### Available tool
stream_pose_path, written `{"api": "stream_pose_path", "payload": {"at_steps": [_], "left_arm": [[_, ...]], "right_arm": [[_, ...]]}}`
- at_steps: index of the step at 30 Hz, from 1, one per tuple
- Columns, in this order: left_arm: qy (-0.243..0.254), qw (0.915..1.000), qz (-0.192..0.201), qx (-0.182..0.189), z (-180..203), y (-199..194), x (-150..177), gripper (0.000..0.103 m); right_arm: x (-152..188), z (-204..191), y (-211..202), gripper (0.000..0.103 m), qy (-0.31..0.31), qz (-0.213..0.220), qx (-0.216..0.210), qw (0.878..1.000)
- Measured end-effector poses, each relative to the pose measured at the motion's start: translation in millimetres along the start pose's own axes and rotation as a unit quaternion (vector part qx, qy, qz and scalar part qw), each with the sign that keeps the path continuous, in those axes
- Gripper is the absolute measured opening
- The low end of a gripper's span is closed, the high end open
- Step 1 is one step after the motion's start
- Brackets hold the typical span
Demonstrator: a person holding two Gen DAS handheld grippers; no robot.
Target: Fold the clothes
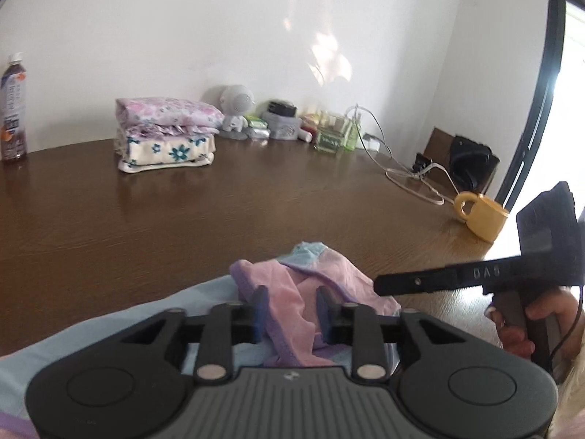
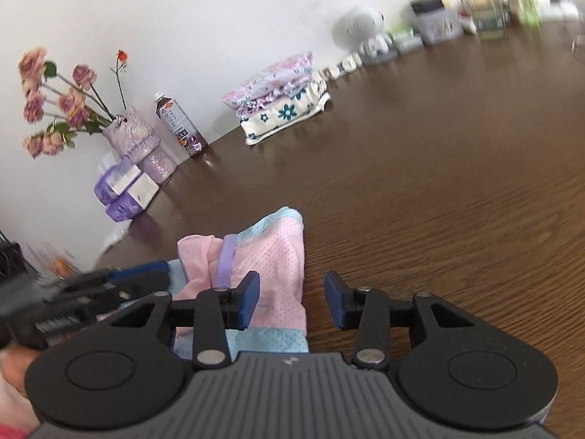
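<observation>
Left tool [image 1: 289, 305]: fingers are seen parted, with a bunched fold of the pink garment [image 1: 289, 292] rising between them; whether the pads press the cloth cannot be told from either view.
Right tool [image 2: 292, 301]: fingers are set wide apart, released; nothing is held. The left finger [image 2: 248, 300] overlaps the garment's right edge in the right wrist view; the right finger is seen over bare wood.
Garment: a pink mesh piece with light blue and purple trim is found crumpled at the near edge of the tabletop [image 1: 256, 197], just ahead of both tools. A light blue section is spread beneath the left tool.
Hand [image 1: 526, 322]: a hand is seen gripping the handle of the right tool at the right of the left wrist view.
Folded stack [image 1: 166, 133]: three floral items are piled near the wall, well apart from the garment.
Bottle [image 2: 179, 122]: it is stood upright on the tabletop near the wall, between the stack and a vase of dried roses [image 2: 135, 139].
Yellow mug [image 1: 480, 216]: it is placed near the right edge of the tabletop, with a white cable [image 1: 409, 179] lying just beside it.
Far clutter: small containers and a white round gadget [image 1: 237, 104] are lined along the wall.
</observation>
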State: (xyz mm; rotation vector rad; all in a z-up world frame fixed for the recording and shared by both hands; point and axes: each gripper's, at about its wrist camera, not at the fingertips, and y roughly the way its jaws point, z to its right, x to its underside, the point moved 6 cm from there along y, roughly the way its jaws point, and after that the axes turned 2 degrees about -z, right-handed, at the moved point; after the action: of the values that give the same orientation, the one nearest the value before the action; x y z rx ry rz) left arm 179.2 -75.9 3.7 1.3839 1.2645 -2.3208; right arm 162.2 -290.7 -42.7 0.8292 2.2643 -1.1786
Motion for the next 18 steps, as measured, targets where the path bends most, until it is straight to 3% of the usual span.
{"api": "stream_pose_path", "payload": {"at_steps": [3, 8, 10, 18], "left_arm": [[0.002, 0.9996, -0.029, -0.005, 0, 17, 7, 0.01], [-0.016, 0.9991, -0.038, 0.0, -8, 27, 16, 0.01], [-0.021, 0.9991, -0.036, 0.005, -10, 26, 16, 0.011], [-0.046, 0.9987, -0.011, 0.019, -18, 8, 12, 0.017]], "right_arm": [[2, 3, 8, 0.037, 0.014, -0.012, -0.013, 1.0], [5, 6, 16, 0.008, 0.044, -0.025, -0.029, 0.998], [5, 5, 17, 0.003, 0.044, -0.024, -0.028, 0.998], [-10, -35, -1, 0.001, -0.042, 0.006, 0.004, 0.999]]}}
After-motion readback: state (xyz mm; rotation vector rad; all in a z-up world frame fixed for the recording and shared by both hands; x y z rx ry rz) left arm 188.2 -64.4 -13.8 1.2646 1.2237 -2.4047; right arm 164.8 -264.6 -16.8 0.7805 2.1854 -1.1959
